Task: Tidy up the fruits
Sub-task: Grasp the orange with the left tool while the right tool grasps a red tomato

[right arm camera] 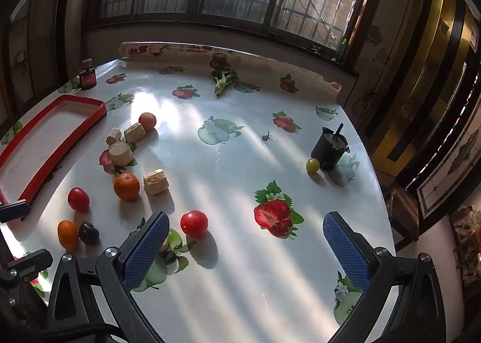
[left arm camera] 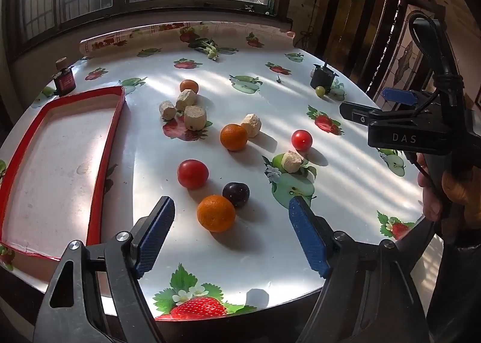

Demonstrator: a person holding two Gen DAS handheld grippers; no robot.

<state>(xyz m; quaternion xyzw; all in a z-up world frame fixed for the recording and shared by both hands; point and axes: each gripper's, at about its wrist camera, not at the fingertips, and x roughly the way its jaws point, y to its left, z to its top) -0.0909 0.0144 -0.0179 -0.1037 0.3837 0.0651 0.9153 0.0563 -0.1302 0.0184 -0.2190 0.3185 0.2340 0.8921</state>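
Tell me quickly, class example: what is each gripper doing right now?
Left gripper: open, holding nothing; an orange lies on the table between its fingers.
Right gripper: open, holding nothing.

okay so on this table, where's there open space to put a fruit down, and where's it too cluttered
The red-rimmed tray holds nothing. Bare cloth also lies between the green grape beside the black cup and the nearer tomato. It is crowded by the tray: the beige chunks, oranges, the other tomato and a dark plum.
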